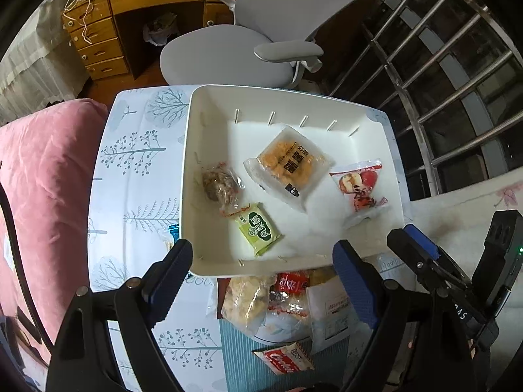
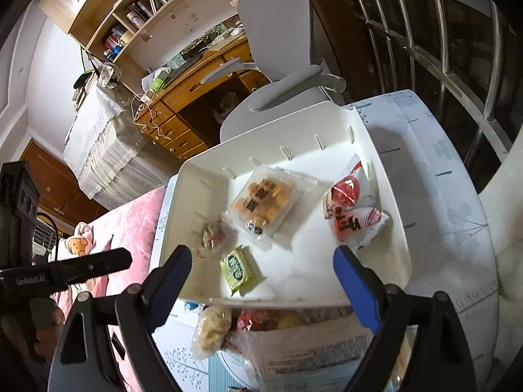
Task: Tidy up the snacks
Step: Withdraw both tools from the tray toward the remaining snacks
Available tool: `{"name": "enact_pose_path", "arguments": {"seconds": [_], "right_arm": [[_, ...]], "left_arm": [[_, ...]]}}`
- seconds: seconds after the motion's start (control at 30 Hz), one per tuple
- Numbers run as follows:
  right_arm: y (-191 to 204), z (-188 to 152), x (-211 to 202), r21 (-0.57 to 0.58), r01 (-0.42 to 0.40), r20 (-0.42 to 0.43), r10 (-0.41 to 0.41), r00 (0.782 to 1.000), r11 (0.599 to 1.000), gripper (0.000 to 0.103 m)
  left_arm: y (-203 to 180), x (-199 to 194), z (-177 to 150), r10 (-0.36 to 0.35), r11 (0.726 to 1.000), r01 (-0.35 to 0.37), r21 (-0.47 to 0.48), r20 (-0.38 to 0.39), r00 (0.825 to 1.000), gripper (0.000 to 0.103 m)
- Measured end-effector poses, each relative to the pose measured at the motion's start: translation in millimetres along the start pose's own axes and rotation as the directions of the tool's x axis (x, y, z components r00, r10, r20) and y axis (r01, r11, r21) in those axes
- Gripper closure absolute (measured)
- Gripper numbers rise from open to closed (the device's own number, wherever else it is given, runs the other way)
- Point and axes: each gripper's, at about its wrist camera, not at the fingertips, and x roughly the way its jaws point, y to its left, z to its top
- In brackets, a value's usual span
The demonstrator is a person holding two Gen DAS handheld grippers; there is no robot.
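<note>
The left hand-held gripper (image 1: 261,271) hangs with its jaws spread wide and nothing between them, above the near rim of the white tray (image 1: 196,150). Just below its fingers, on the table (image 1: 130,176), lies a heap of loose snacks (image 1: 271,303), with a red cookie packet (image 1: 284,361) nearest the camera. The right hand-held gripper (image 2: 263,272) is likewise spread and empty, poised over the tray's near edge, beside the left one.

Beyond both sets of fingers, four packets lie inside the tray: a green packet (image 1: 260,228) closest to the grippers, a clear brown-filled packet (image 1: 220,184) to its left, an orange cracker packet (image 1: 291,163) in the middle, and a red-and-white packet (image 1: 361,189) against the right wall. None of them touches a gripper.

The table wears a tree-print cloth. A pink quilt (image 1: 42,176) lies to its left, and a grey chair (image 1: 248,39) stands behind the tray.
</note>
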Motion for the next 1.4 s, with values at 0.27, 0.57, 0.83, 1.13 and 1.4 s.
{"name": "enact_pose_path", "arguments": {"seconds": [0.27, 0.57, 0.83, 1.13, 1.4], "right_arm": [[17, -26, -26, -0.015, 0.034, 0.026, -0.034, 0.999, 0.999, 0.014], [52, -67, -61, -0.001, 0.112, 0.115, -0.112, 0.987, 0.994, 0.014], [80, -125, -69, 0.045, 0.17, 0.144, -0.175, 0.974, 0.984, 0.014], [108, -192, -68, 0.087, 0.255, 0.179, -0.266, 0.947, 0.963, 0.014], [126, -235, -63, 0.093, 0.308, 0.218, -0.321, 0.922, 0.947, 0.014]], "left_arm": [[12, -27, -25, -0.034, 0.998, 0.034, 0.048, 0.009, 0.999, 0.016], [37, -63, -65, -0.073, 0.991, 0.069, 0.117, 0.028, 0.997, 0.016], [71, -82, -110, -0.099, 0.98, 0.096, 0.175, 0.01, 0.995, 0.016], [118, -86, -149, -0.106, 0.967, 0.106, 0.23, -0.013, 0.994, 0.016], [150, -76, -158, -0.082, 0.961, 0.084, 0.264, -0.02, 0.996, 0.016]]}}
